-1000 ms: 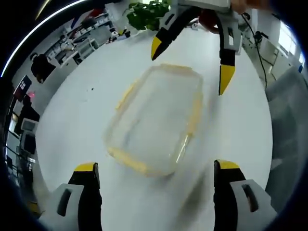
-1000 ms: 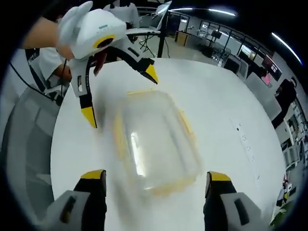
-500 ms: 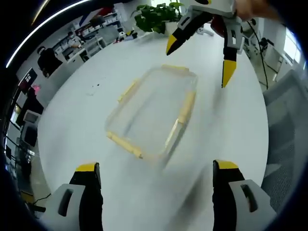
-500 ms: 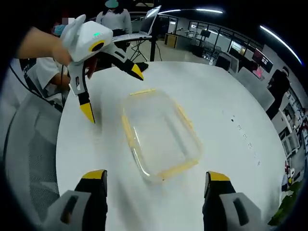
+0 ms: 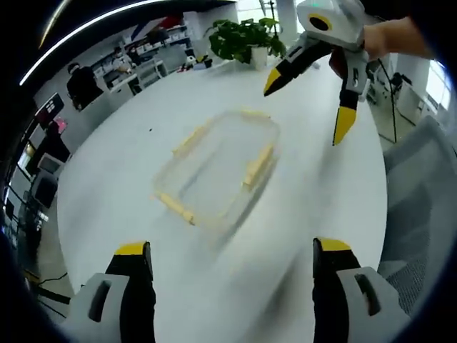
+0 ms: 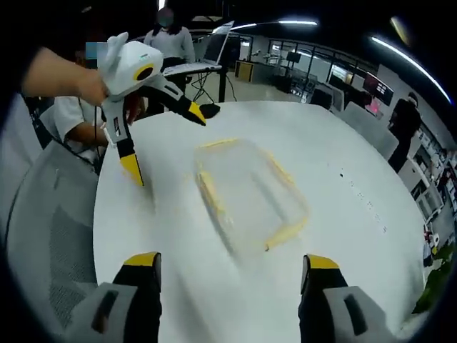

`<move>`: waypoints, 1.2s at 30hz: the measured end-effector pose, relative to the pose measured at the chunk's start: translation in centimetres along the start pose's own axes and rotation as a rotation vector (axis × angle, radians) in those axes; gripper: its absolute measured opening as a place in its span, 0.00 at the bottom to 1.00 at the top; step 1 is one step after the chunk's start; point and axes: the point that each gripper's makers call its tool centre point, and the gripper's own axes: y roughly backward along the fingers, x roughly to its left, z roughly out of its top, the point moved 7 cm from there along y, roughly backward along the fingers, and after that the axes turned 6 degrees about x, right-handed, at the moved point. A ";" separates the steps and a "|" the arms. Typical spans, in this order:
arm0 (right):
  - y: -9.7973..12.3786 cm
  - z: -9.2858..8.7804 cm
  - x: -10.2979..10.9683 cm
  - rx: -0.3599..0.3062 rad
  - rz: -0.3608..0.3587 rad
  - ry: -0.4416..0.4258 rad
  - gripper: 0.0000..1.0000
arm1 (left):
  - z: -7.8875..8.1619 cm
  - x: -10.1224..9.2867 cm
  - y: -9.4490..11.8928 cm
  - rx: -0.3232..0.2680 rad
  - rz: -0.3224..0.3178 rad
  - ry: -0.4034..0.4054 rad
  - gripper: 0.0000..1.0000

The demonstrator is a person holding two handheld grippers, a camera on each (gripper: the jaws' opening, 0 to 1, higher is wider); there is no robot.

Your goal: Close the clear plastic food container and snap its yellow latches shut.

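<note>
Two splayed grippers (image 5: 232, 275) (image 6: 225, 282) flank the closed container (image 5: 214, 168)

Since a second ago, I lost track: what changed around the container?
Both grippers, left and right, have drawn back and up from the container; it looks smaller in both views. Nothing was gripped or released. Jaws stay open, and the container stays put on the white table.

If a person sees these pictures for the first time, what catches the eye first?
First the clear container with yellow latches, lying in the middle of the round white table. Next, the two grippers facing each other above the table, both open: the right gripper and the left gripper. A green plant stands at the table's far edge.
</note>
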 end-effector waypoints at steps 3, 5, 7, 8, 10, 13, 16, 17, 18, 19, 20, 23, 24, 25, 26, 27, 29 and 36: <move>0.3 -0.5 0.7 -0.021 -0.012 -0.021 0.79 | -0.2 -0.5 0.5 -0.032 -0.001 0.000 0.90; 0.5 -0.7 0.9 -0.031 -0.020 -0.030 0.79 | -0.4 -0.9 0.7 -0.063 -0.020 0.013 0.91; 0.7 -0.9 1.2 -0.042 -0.026 -0.050 0.79 | -0.9 -1.2 1.0 -0.067 -0.021 0.011 0.90; 0.8 -1.0 1.4 -0.057 -0.030 -0.070 0.79 | -1.1 -1.4 1.1 -0.076 -0.022 0.010 0.91; 1.0 -1.1 1.7 -0.070 -0.040 -0.072 0.79 | -1.5 -1.5 1.3 -0.077 -0.020 0.017 0.91; 1.4 -1.2 2.2 -0.108 -0.065 -0.088 0.80 | -1.8 -1.8 1.9 -0.100 -0.008 0.034 0.91; 1.7 -1.7 2.7 -0.119 -0.079 -0.107 0.79 | -2.3 -2.0 2.6 -0.135 -0.002 0.067 0.91; 1.8 -1.8 2.9 -0.124 -0.081 -0.113 0.79 | -2.4 -2.1 2.8 -0.145 -0.003 0.074 0.92; 1.8 -1.9 3.0 -0.128 -0.083 -0.120 0.79 | -2.5 -2.4 3.0 -0.155 -0.006 0.077 0.92; 1.9 -2.1 3.2 -0.139 -0.080 -0.135 0.78 | -2.7 -2.6 3.0 -0.155 -0.006 0.077 0.92; 1.9 -2.2 3.4 -0.143 -0.078 -0.140 0.78 | -2.9 -2.9 3.1 -0.154 0.000 0.073 0.92; 2.2 -2.4 3.9 -0.159 -0.092 -0.140 0.78 | -3.4 -3.4 3.3 -0.155 0.004 0.074 0.92; 2.3 -2.5 4.0 -0.168 -0.092 -0.153 0.77 | -3.5 -3.6 3.4 -0.158 0.004 0.078 0.92; 2.4 -2.6 4.2 -0.184 -0.092 -0.164 0.77 | -3.7 -3.7 3.4 -0.158 0.003 0.081 0.92; 2.5 -2.8 4.4 -0.192 -0.095 -0.173 0.76 | -4.0 -3.9 3.5 -0.158 0.000 0.086 0.92; 2.6 -3.0 4.5 -0.195 -0.096 -0.176 0.76 | -4.1 -4.1 3.6 -0.166 -0.006 0.089 0.92; 2.5 -3.5 5.0 -0.192 -0.100 -0.176 0.76 | -4.3 -4.6 3.8 -0.186 -0.022 0.104 0.91; 3.1 -5.2 6.3 -0.220 -0.097 -0.230 0.76 | -5.7 -5.5 4.3 -0.207 -0.013 0.155 0.92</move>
